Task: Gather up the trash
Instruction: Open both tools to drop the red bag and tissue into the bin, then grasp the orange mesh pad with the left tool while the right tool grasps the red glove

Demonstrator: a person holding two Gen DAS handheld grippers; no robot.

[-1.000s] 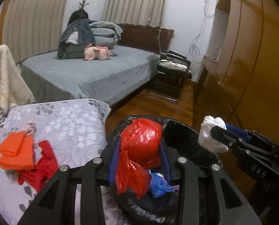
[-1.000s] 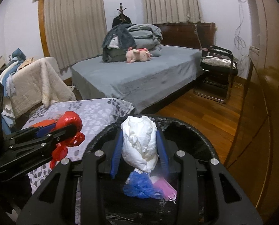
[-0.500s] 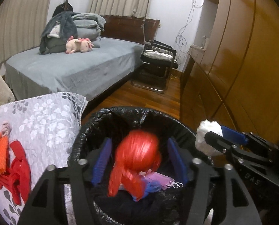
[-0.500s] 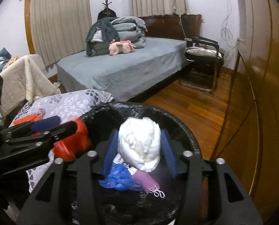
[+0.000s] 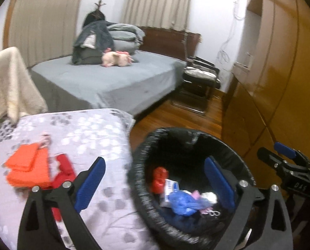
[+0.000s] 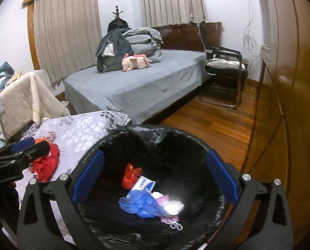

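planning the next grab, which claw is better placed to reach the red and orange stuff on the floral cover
Left. The left claw is open, its left finger over the floral cover beside the orange cloth. The right claw hangs open over the bin.

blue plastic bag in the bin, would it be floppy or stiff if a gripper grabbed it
Probably floppy: the blue plastic bag lies crumpled and slumped over the other trash in the bin. Likely very light, thin film with no visible bulk. Its glossy folds may slide between fingers, so a pinch could catch only a loose flap.

Both wrist views look closely down into the trash bin (image 5: pixel 138 166).
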